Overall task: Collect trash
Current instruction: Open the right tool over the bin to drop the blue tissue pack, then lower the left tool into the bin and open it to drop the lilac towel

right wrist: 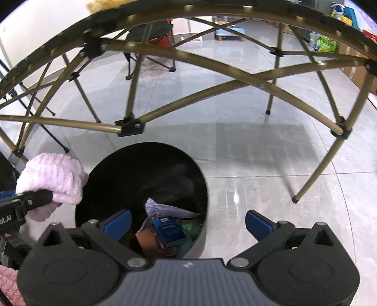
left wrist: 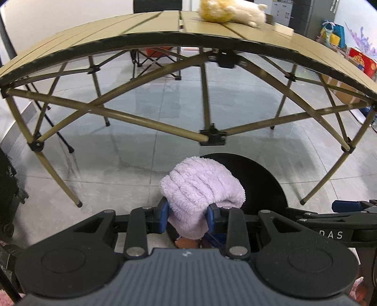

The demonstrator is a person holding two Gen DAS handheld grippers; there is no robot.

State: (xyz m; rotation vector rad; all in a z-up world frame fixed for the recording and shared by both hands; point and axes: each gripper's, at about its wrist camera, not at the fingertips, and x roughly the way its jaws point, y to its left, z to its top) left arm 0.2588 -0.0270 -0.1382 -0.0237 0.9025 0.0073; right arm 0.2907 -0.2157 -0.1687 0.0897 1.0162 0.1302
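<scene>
Pinching a fluffy pink cloth [left wrist: 200, 188] between its blue pads, the left claw [left wrist: 188, 217] holds it above the near rim of a black trash bin [left wrist: 266, 179] that stands on the grey tiled floor [left wrist: 117, 179]. In the right wrist view the same cloth [right wrist: 53, 177] bulges out of the left claw [right wrist: 35, 200] just left of the bin [right wrist: 141, 169], beside its rim rather than over the middle of the opening.

The right claw [right wrist: 188, 223] is spread wide with nothing between its blue pads, and it hovers over the near side of the bin's mouth. Inside the bin lie a blue carton [right wrist: 168, 231], a pale lilac cloth [right wrist: 165, 209], something green [right wrist: 192, 229] and a brownish piece [right wrist: 147, 240], all piled at the bottom.

Beyond the bin stands the folding worktop [left wrist: 141, 33] with its tan slatted top and crossed tan legs. A yellow-and-cream plush toy [left wrist: 231, 11] lies on its far side. A folding camp chair [left wrist: 155, 58] sits on the floor behind it, and colourful boxes and bags [left wrist: 353, 56] line the wall at the right.
</scene>
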